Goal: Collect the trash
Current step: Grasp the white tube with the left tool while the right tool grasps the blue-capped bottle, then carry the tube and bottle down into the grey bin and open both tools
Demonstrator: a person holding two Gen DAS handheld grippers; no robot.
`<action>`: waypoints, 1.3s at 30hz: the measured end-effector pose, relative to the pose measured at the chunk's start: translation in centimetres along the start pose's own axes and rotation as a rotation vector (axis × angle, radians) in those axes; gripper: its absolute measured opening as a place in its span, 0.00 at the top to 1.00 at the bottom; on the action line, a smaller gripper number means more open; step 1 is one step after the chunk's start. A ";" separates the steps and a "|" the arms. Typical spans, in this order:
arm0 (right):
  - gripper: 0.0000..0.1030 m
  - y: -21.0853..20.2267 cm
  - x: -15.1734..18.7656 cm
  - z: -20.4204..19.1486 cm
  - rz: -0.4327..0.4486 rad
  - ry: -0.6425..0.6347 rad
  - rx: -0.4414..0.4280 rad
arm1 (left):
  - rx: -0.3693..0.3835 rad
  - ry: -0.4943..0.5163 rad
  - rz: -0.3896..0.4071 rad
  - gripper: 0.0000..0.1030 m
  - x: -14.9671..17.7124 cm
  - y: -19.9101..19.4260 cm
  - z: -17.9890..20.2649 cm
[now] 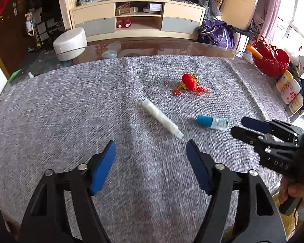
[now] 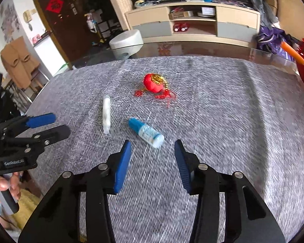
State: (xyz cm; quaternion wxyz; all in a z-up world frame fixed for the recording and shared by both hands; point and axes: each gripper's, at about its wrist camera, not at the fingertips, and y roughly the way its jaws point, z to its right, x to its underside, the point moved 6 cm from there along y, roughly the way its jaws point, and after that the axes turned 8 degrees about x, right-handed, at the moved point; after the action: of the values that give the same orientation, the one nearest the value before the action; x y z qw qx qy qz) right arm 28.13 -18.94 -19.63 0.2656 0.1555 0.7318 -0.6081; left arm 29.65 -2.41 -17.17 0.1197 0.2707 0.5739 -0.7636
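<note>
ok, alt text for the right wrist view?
The right gripper hovers with jaws open just short of a blue-capped bottle lying on a grey cloth. A white tube and a red ornament lie beyond; the left gripper reaches in from the left.

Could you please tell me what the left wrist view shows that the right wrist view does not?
Only the left wrist view shows the lotion bottles at the table's right edge.

Only the right wrist view shows the tan coat hanging at left.

Both show the white tube, the blue-capped bottle, the red ornament and both open grippers, left gripper and right gripper.
</note>
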 end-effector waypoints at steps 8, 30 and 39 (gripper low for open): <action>0.57 1.6 -0.9 0.0 -0.006 -0.042 -0.005 | 0.039 -0.023 -0.025 0.46 -2.2 3.4 0.1; 0.70 2.4 0.4 -1.3 -0.038 -0.094 -0.028 | 0.043 0.003 -0.098 0.89 -2.4 7.5 1.2; 0.70 -2.1 2.5 -0.2 -0.031 -0.003 -0.049 | 0.090 0.027 -0.067 0.89 0.7 3.3 3.2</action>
State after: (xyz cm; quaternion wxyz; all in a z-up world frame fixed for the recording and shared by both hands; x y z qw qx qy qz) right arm 24.92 -19.47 -19.40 0.2613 0.1367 0.7482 -0.5944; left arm 29.79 -6.38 -19.62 0.0739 0.2666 0.5495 -0.7884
